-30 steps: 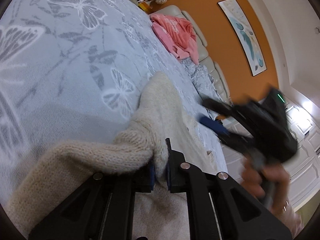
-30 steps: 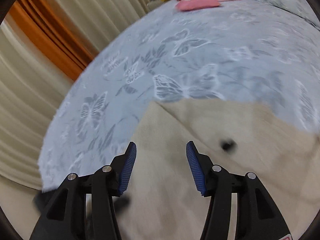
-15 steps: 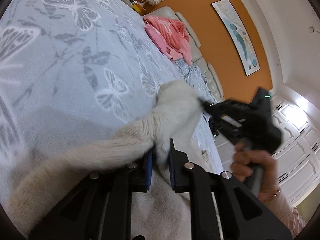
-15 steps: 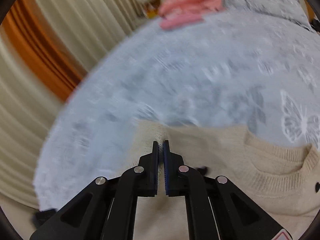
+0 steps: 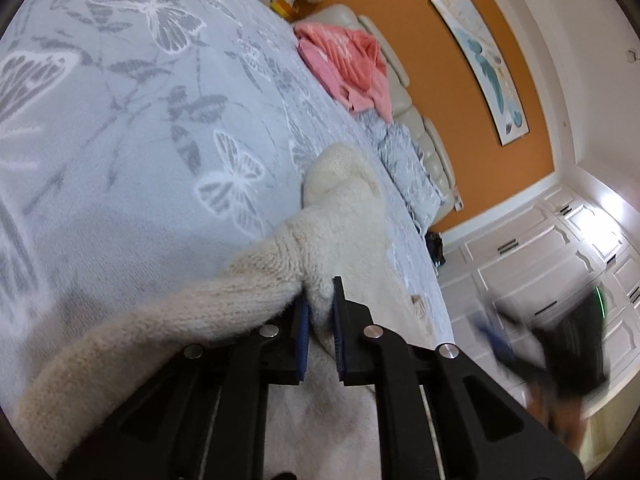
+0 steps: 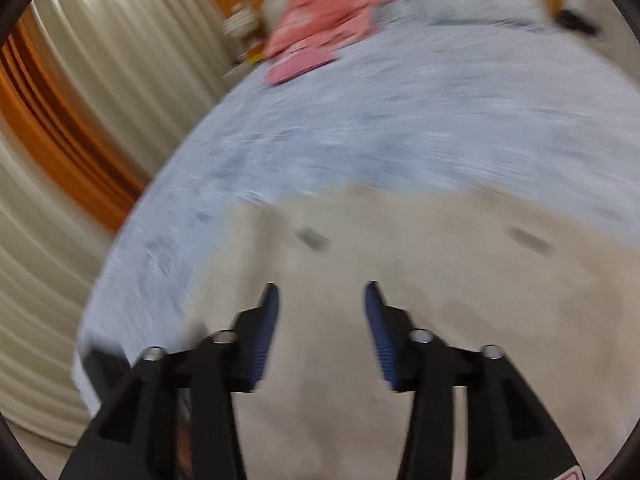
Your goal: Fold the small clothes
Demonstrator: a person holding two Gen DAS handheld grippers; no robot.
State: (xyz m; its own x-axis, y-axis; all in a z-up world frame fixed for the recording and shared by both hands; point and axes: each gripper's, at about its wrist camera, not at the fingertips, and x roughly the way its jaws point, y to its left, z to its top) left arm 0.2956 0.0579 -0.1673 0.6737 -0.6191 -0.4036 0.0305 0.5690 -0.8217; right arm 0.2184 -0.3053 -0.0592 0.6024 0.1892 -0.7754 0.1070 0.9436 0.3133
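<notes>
The left gripper (image 5: 319,312) clamps a fold of cream knit sweater (image 5: 344,216) on the butterfly-print bed (image 5: 120,140); the right gripper (image 6: 322,300) is opening above it, grasping nothing.

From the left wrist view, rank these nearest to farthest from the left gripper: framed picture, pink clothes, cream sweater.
1. cream sweater, pinched in the left gripper.
2. pink clothes, up the bed by the headboard.
3. framed picture, on the orange wall beyond.

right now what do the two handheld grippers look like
Both are black plastic with two angular fingers, open triangular cutouts and silver screw heads. The left gripper and right gripper carry ribbed blue pads on their inner faces. From the left wrist view, the right gripper shows a small green light. No cables or sleeves visible.
</notes>
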